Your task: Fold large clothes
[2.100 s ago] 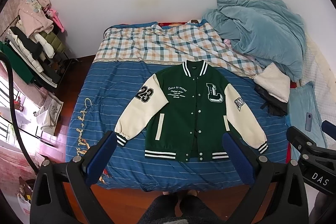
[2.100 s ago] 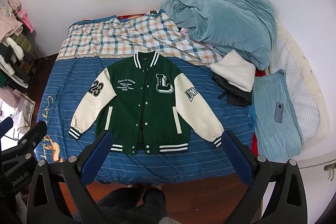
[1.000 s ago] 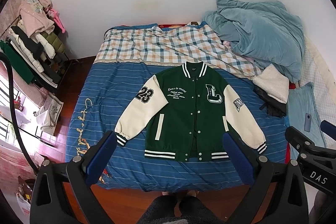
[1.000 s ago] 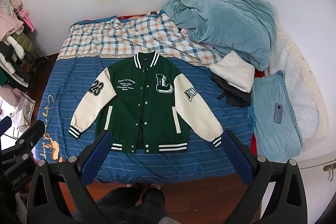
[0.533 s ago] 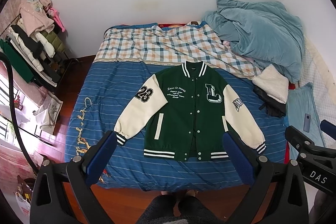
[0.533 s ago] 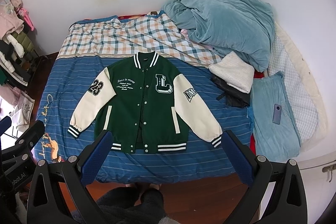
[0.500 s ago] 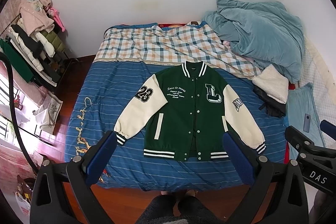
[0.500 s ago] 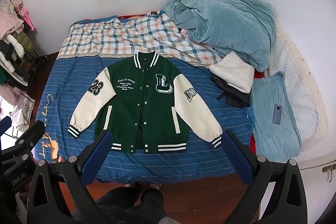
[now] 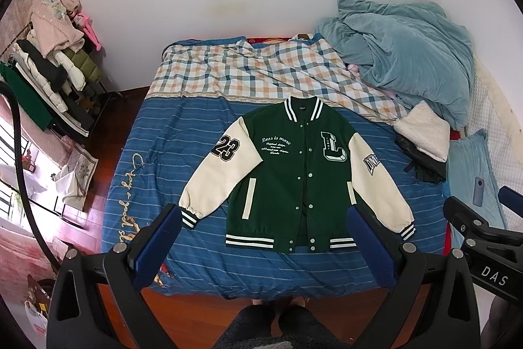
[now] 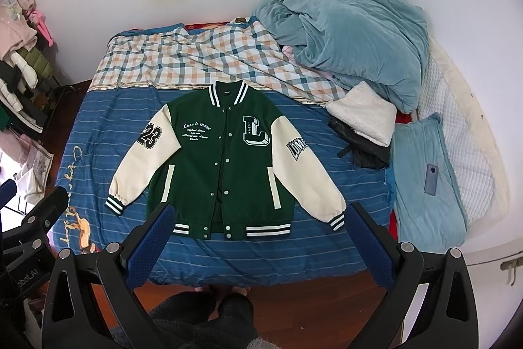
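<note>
A green varsity jacket (image 9: 287, 179) (image 10: 222, 162) with cream sleeves lies flat and face up on the blue striped bedspread (image 9: 157, 172) (image 10: 98, 126), its collar toward the wall and both sleeves spread out. Held high above the foot of the bed, my left gripper (image 9: 264, 224) is open with nothing between its blue pads. Beside it my right gripper (image 10: 258, 221) is also open and empty, well above the jacket's hem.
A heap of teal blanket (image 9: 402, 54) (image 10: 353, 38), a white folded cloth (image 10: 362, 116), a black item and a phone (image 10: 430, 175) lie at the right. A plaid quilt (image 9: 248, 77) covers the far part. A clothes rack (image 9: 42, 71) stands left. A person's legs (image 9: 278, 326) stand at the bed's foot.
Both views have shifted very slightly; the jacket lies as before and both grippers stay open.
</note>
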{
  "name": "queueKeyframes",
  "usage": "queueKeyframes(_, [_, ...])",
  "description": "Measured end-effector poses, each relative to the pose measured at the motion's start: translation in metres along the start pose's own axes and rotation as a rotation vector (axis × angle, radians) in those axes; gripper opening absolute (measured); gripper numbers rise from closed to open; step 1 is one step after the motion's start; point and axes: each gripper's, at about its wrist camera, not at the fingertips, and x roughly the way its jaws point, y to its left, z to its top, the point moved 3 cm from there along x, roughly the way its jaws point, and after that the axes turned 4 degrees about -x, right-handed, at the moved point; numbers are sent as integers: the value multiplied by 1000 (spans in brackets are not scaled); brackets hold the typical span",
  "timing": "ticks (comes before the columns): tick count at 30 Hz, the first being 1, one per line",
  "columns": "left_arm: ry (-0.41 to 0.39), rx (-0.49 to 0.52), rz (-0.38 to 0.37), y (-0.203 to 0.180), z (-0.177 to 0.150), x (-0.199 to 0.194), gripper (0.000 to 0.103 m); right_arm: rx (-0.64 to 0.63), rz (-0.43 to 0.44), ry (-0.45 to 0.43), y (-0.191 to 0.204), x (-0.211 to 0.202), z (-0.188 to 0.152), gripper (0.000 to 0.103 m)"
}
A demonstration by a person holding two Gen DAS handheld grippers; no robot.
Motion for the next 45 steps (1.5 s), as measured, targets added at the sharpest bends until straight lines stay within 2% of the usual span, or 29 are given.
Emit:
queueKeyframes(5, [-1,4,1,1,3,5,103,21,7,13,-7,-6,5,103])
queueKeyframes(8, [-57,5,31,5,14,23,103,77,54,-8,-22,-1,8,103])
queueKeyframes(9, [-82,12,50,8,17,31,103,97,70,-18,-10,28,8,103])
queueKeyframes(11, [-150,30,108,10,23,55,103,165,75,-6,-19,56,4,103])
queueKeyframes(13, [-166,47,132,13,24,79,103,261,56,17,-40,92,-7,103])
queueKeyframes(15, [-164,51,152,13,27,111,103,361,40,47,-64,130,-20,98])
queueKeyframes(16, [-144,52,165,12,28,129,103,422,43,65,-80,152,-31,85])
queueKeyframes(17, [-114,52,176,10,29,148,103,471,48,94,-91,172,-40,66])
queueKeyframes(18, [-93,49,183,9,29,164,103,550,73,152,-108,202,-56,60])
queueKeyframes(19, [-70,44,199,5,29,186,103,630,108,192,-124,230,-72,59])
queueKeyframes(22, [-10,29,244,-5,21,236,103,847,154,268,-172,309,-118,59])
queueKeyframes(24, [36,24,293,-14,17,276,103,947,152,294,-198,354,-146,63])
queueKeyframes(25, [55,19,307,-16,14,287,103,1012,156,308,-215,387,-165,69])
queueKeyframes(27, [107,-3,323,-22,8,326,103,1102,149,333,-240,443,-196,71])
queueKeyframes(29, [220,-48,312,-27,-3,376,103,1178,160,337,-255,492,-220,72])
queueKeyframes(31, [317,-108,289,-29,-16,422,103,1249,164,315,-269,543,-245,72])
queueKeyframes(32, [338,-123,291,-31,-22,440,103,1272,157,306,-272,562,-250,72])
queueKeyframes(33, [353,-126,308,-34,-29,465,103,1302,151,289,-278,583,-259,72])
queueKeyframes(37, [384,-108,361,-41,-45,520,103,1444,156,239,-298,654,-288,72])
queueKeyframes(40, [401,-112,362,-45,-50,554,103,1580,137,188,-307,675,-293,74])
queueKeyframes(42, [403,-97,357,-50,-49,571,103,1614,83,156,-311,678,-284,69])
queueKeyframes(44, [387,-73,351,-57,-45,586,103,1593,11,147,-316,682,-271,23])
queueKeyframes(45, [381,-61,349,-60,-45,591,103,1574,20,135,-318,680,-263,22])
